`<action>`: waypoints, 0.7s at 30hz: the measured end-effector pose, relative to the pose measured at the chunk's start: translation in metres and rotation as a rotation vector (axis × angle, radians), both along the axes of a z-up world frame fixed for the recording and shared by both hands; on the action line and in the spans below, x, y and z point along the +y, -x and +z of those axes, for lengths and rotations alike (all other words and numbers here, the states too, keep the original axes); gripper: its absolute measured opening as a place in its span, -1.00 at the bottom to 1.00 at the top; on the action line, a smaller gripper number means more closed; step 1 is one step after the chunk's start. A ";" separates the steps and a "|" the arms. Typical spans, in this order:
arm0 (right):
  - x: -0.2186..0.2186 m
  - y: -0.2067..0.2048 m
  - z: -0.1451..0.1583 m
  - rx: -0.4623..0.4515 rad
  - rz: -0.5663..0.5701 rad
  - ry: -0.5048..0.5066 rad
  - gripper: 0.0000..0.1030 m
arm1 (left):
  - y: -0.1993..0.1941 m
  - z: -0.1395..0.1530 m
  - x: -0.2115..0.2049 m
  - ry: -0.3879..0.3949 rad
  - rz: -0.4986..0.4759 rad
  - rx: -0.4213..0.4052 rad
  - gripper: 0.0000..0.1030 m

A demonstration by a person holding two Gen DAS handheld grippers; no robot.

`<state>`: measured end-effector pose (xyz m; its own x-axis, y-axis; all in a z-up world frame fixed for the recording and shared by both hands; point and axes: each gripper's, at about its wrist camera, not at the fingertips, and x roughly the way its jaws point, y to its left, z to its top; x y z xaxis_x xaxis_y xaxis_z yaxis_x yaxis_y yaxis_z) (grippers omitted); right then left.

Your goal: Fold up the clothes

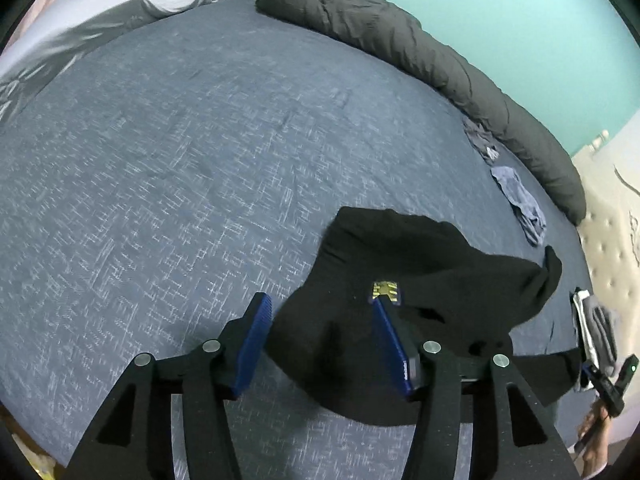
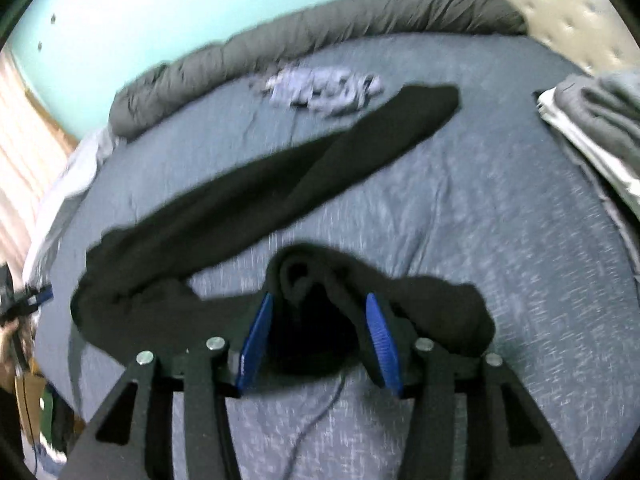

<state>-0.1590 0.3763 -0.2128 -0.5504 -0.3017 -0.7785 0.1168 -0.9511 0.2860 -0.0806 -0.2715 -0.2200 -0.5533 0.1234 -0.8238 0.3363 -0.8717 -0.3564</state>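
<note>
A black knit garment (image 1: 420, 264) is spread across the blue-grey woven bedsheet of the bed (image 1: 180, 168), with one long limb stretched toward the rolled dark grey duvet (image 2: 320, 36) at the far edge. The left tool (image 1: 324, 316) is seen parted, its blue ribbed pads on either side of a hem of the cloth without pressing it. The right tool (image 2: 320, 312) is likewise parted around a bunched roll of the same fabric, which lies loose between the pads. A crooked fold is judged the main risk, since the bunched edge could be left crumpled under the next layer. A pad could also snag the knit and drag it askew as the tools are drawn away. The crumpled pale blue clothes (image 2: 324, 88) and the folded grey and white stack (image 2: 592, 120) lie near enough to be disturbed by a wide sweep.
</note>
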 end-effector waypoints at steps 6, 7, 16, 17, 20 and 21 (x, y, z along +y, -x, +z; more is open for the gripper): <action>-0.027 -0.002 0.006 0.087 -0.024 0.069 0.25 | 0.013 -0.015 0.008 0.009 -0.026 -0.030 0.11; -0.038 -0.001 0.001 0.079 0.007 0.089 0.25 | 0.015 -0.017 0.009 0.017 -0.035 -0.040 0.11; -0.110 0.007 -0.052 0.049 0.095 0.252 0.25 | 0.056 -0.041 0.000 0.017 -0.048 -0.055 0.28; -0.115 0.007 -0.060 0.043 0.087 0.279 0.25 | 0.062 -0.043 -0.001 0.026 -0.045 -0.057 0.28; -0.126 0.002 -0.072 0.057 0.103 0.307 0.25 | 0.080 -0.048 0.000 0.019 -0.052 -0.055 0.28; -0.129 0.001 -0.075 0.064 0.112 0.300 0.25 | 0.085 -0.049 0.000 0.015 -0.056 -0.054 0.28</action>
<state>-0.1604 0.2476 -0.2875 -0.5456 -0.5744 -0.6103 0.2432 -0.8054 0.5406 -0.1660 -0.2710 -0.2690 -0.5008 0.1402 -0.8541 0.3053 -0.8947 -0.3259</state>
